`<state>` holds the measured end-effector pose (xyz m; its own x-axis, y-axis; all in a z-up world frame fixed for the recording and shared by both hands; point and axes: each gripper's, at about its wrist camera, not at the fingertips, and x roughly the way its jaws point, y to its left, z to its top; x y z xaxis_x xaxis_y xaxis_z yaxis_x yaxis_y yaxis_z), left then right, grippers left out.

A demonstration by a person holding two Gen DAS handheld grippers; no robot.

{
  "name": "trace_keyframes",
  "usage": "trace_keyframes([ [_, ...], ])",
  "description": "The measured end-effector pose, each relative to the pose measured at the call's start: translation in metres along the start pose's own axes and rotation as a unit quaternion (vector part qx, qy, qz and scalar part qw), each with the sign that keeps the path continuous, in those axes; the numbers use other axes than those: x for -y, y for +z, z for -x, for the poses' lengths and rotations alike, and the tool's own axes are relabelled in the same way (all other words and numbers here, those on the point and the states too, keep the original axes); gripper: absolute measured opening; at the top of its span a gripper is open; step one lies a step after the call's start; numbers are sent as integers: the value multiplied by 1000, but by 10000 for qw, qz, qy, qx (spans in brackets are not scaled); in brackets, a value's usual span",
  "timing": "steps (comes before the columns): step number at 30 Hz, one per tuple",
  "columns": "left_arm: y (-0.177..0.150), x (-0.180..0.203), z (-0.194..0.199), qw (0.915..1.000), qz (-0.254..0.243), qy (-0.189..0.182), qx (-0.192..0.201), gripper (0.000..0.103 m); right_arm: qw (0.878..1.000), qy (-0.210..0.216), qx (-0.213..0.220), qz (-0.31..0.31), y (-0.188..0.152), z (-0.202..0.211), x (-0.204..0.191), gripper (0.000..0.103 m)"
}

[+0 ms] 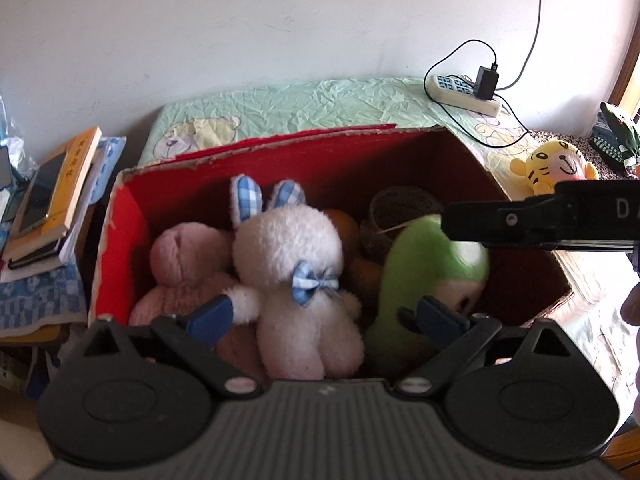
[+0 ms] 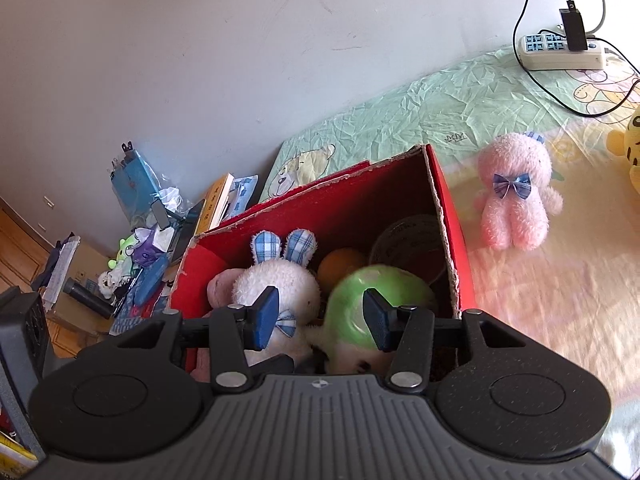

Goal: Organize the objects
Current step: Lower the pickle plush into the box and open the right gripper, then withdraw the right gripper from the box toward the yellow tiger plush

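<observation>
A red cardboard box (image 1: 120,232) (image 2: 452,240) stands on the bed. It holds a white bunny (image 1: 296,264) (image 2: 280,280) with blue plaid ears, a pink plush (image 1: 184,264), a green plush (image 1: 420,276) (image 2: 376,300), an orange ball (image 2: 342,264) and a tape roll (image 1: 400,208). My left gripper (image 1: 324,316) is open wide over the box, its blue pads on either side of the white bunny without pressing it. My right gripper (image 2: 320,318) hovers half open above the bunny and the green plush, holding nothing. A pink bunny (image 2: 514,196) sits on the bed outside the box.
A yellow tiger plush (image 1: 556,164) lies on the bed to the right of the box. A power strip (image 1: 460,90) (image 2: 560,52) with a charger and cable sits by the wall. Stacked books (image 1: 52,196) and clutter (image 2: 140,248) fill the side table on the left.
</observation>
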<state>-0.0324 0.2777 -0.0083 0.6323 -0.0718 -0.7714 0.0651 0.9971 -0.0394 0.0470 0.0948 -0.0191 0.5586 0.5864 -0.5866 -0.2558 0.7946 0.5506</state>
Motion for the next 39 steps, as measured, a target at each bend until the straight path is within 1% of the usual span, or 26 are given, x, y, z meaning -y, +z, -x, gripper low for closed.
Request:
trace_keyframes([
  [7, -3, 8, 11, 9997, -1, 242, 35, 98, 10000, 22, 13, 74, -8, 6, -3, 51],
  [12, -5, 17, 14, 9987, -110, 494, -9, 98, 9999, 18, 57, 120, -13, 15, -2, 51],
  [17, -6, 26, 17, 9983, -98, 579, -62, 98, 9999, 30, 83, 88, -17, 24, 4, 51],
  [25, -7, 42, 21, 9966, -74, 820, -66, 99, 9998, 166, 64, 43, -23, 35, 15, 51],
  [32, 0, 65, 26, 9955, -95, 943, 11, 100, 9993, 346, 112, 72, -16, 51, 28, 51],
  [39, 10, 96, 27, 9949, -115, 999, 59, 100, 9988, 469, 143, 64, -5, 70, 51, 51],
])
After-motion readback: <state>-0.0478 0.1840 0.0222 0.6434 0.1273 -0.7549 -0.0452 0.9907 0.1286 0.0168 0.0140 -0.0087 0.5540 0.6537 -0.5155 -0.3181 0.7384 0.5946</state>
